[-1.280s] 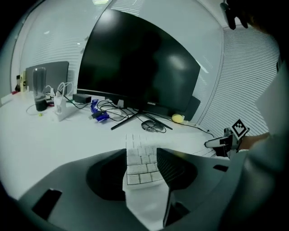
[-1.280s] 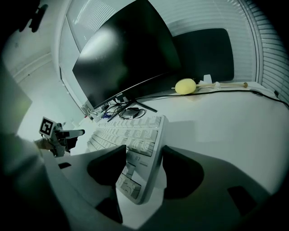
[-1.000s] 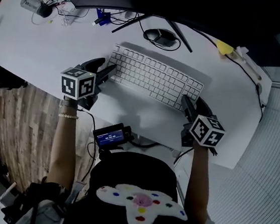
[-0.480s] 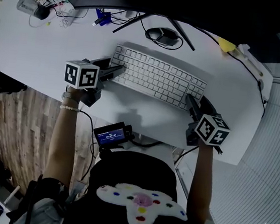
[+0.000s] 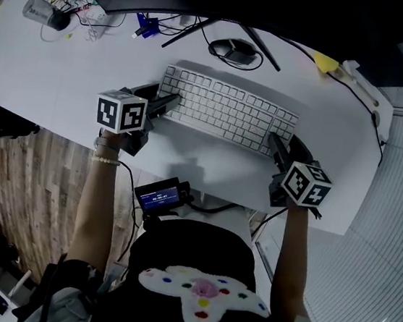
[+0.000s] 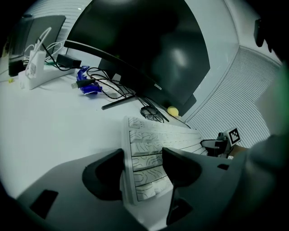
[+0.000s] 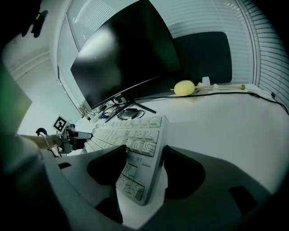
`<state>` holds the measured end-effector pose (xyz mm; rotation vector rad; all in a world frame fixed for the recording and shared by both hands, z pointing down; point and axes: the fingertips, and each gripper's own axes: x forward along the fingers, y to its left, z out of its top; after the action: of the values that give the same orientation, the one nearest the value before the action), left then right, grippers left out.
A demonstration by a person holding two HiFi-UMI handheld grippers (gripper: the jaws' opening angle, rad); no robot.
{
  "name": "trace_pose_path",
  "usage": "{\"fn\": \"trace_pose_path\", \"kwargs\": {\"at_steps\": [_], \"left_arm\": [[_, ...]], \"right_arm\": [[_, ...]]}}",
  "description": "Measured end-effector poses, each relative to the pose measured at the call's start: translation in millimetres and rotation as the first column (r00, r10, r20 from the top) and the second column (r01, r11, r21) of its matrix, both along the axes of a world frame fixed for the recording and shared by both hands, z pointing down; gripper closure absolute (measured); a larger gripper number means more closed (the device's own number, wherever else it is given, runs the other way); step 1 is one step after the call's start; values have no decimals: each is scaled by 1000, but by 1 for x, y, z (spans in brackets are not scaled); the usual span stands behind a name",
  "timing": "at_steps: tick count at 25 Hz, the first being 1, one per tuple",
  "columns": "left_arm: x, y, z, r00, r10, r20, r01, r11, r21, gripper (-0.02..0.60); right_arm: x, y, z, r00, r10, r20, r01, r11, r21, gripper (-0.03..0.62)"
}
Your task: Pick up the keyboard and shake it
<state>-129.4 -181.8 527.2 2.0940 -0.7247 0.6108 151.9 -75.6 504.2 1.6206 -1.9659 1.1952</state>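
A white keyboard (image 5: 226,112) lies slantwise on the white desk (image 5: 65,82) in front of the monitor. My left gripper (image 5: 167,100) straddles its left end, one jaw under the edge and one over the keys, jaws wide and open. In the left gripper view the keyboard (image 6: 153,135) runs away between those jaws (image 6: 142,160). My right gripper (image 5: 281,139) is at the right end, shut on it. In the right gripper view the keyboard's corner (image 7: 135,149) sits pinched between the dark jaws (image 7: 143,160).
A curved dark monitor (image 6: 149,49) stands behind the keyboard on thin stand legs (image 5: 203,31). A black mouse (image 5: 233,51), cables and a blue item (image 5: 147,24) lie by them. A yellow object (image 5: 324,64) sits at the back right, a cup (image 5: 42,7) at the far left.
The left gripper has shifted slightly toward the keyboard's near corner and its jaws look wider. The right gripper and the keyboard have hardly moved.
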Motion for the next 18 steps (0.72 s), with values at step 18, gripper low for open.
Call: {"fn": "trace_pose_path", "kwargs": {"at_steps": [18], "left_arm": [[-9,4,-64,997,-70,43,54,954,296,298]], "right_arm": [[-2,-7,-23,999,-38,26,33,984,172,324]]}}
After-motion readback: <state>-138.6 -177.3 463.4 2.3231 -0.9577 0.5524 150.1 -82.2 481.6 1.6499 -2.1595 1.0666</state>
